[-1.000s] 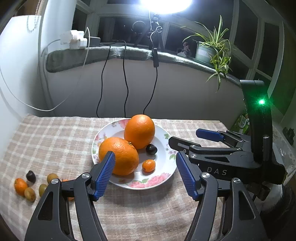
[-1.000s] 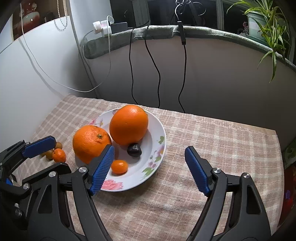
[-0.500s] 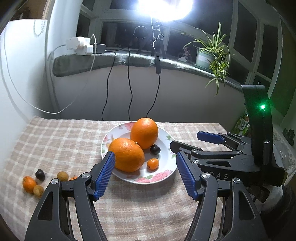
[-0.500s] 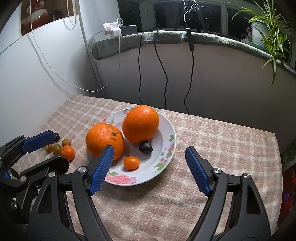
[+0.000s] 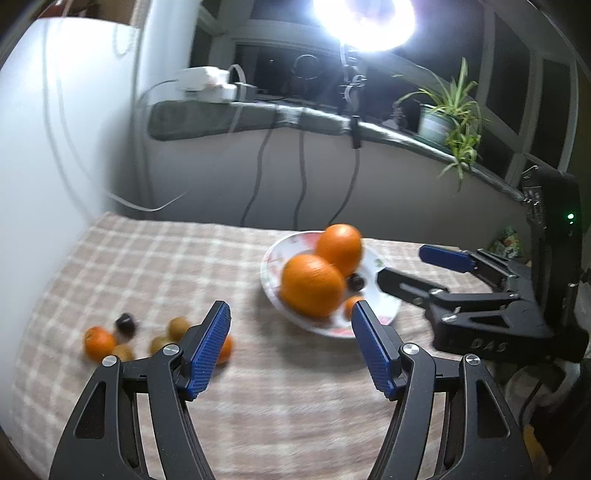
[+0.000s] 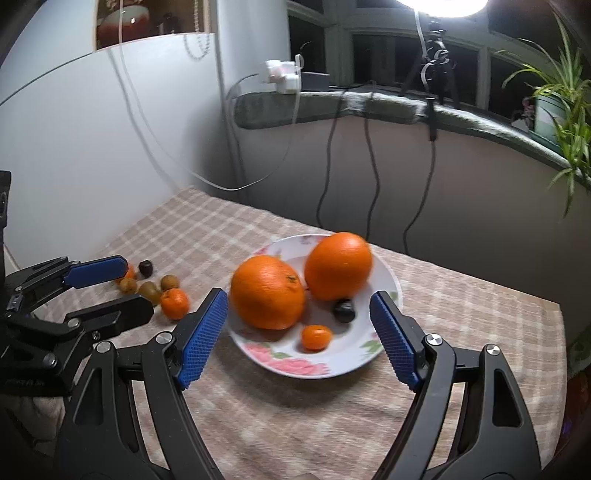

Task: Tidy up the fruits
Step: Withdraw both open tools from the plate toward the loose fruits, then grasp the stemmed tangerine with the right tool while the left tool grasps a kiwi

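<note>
Fruits [image 6: 266, 291] — beyond open fingers [image 6: 201, 338]

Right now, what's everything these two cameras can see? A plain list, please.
Large oranges: two, orange, on plate.
Small orange fruit: one, plate front.
Dark fruit: one, blackish, on plate.
Plate: one, white, pink flowers, on cloth.
Loose small fruits: two orange, three brownish-green, one dark, clustered left of plate.
Tablecloth: one, beige check.
Potted plant: one, green, windowsill.
Lamp: one, bright, above sill.
Left gripper: black, blue pads, open, empty.
Right gripper: same, open, empty.
</note>
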Tool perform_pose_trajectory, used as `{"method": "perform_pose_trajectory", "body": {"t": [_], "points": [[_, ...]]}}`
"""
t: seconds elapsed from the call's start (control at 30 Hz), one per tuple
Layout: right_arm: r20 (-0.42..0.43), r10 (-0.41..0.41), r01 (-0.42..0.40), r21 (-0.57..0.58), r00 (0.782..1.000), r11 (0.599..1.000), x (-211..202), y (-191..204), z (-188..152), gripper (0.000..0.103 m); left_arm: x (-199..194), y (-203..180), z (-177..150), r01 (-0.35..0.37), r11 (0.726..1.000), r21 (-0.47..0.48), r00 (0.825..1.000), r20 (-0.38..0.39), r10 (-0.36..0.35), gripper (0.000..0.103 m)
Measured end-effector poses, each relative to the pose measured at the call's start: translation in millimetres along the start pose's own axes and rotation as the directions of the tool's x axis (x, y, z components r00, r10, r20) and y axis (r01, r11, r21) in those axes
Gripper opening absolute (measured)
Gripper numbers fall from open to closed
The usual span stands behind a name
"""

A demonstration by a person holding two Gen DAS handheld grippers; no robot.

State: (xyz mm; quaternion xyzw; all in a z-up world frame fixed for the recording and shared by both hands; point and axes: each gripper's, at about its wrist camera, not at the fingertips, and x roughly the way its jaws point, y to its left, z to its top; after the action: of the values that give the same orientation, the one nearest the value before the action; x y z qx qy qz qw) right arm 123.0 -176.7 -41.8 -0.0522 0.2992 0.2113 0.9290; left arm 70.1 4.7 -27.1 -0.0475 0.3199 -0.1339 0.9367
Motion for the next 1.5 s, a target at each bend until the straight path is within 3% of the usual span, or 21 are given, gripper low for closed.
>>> {"method": "perform_pose_trajectory", "body": {"t": [0.37,0.47,0.73,1.0,1.5], "points": [[-0.051,0.108,-0.111,-0.066,0.993,0.992,14,45,-4,0.082,-17,72,-27,-0.122,0.988,-0.092,0.992,-0.042,0.118,0.067],[-0.074,0.145,-0.15,-0.069,0.987,0.986,20,56,-5,0.082,-18,86,-34,-0.138,0.984,-0.112,0.989,-0.063,0.132,0.058],[-0.123,0.211,-0.224,-0.098,0.97,0.97,40,86,-10,0.078,-10,96,-43,-0.126,0.985,-0.12,0.989,-0.095,0.115,0.042],[-0.194,0.242,-0.269,-0.127,0.951,0.955,69,104,-13,0.061,5,96,-39,-0.097,0.991,-0.088,0.99,-0.115,0.087,0.037],[-0.26,0.217,-0.272,-0.196,0.941,0.942,108,125,-17,0.053,42,98,-31,-0.092,0.996,0.02,0.977,-0.193,0.094,0.031]]}}
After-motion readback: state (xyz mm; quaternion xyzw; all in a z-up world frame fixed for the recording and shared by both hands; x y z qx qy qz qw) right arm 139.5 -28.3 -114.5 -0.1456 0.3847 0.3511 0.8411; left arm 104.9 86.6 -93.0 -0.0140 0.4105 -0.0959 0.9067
